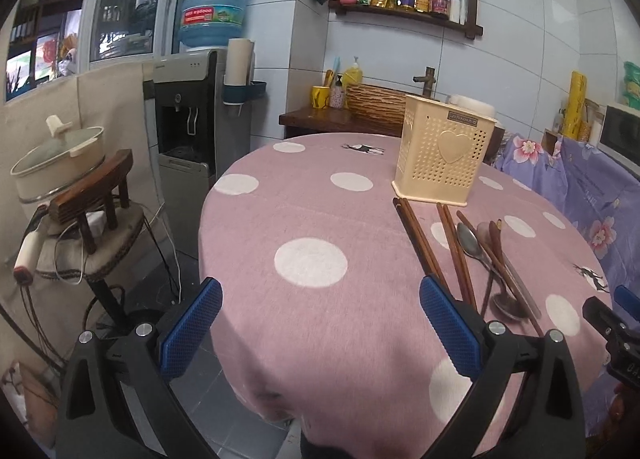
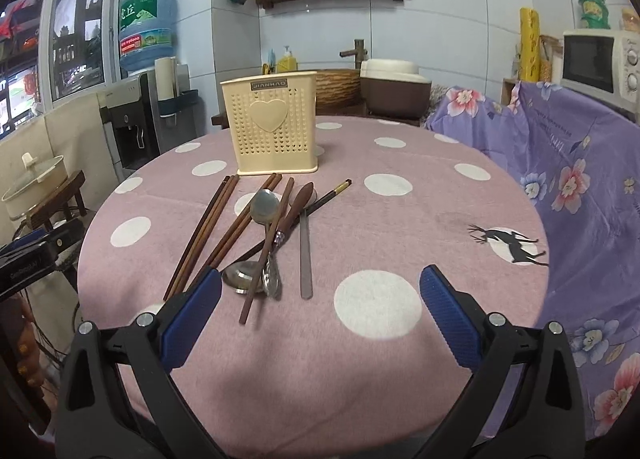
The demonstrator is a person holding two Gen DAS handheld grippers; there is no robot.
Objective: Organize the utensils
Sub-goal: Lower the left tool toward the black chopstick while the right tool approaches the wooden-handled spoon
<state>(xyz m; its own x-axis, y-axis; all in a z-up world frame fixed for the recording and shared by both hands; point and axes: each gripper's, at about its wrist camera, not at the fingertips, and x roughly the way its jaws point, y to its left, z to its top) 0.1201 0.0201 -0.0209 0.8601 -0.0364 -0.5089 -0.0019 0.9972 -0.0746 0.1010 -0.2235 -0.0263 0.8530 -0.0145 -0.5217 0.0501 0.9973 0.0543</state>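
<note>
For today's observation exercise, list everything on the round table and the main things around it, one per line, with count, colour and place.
Utensil holder: one, cream, perforated, upright at the table's far side.
Chopsticks: several, brown, lying loose in front of the holder; exact count unclear.
Metal spoons: at least two, silver, among the chopsticks.
Wooden-handled utensil: one, brown, crossing the pile.
Flat metal strip: one, grey, right of the pile.
Tablecloth: one, pink with white dots.
Water dispenser: one, grey, blue bottle on top, left.
Microwave: one, white, right.
Left gripper: blue pads, open.
Right gripper: blue pads, open.
</note>
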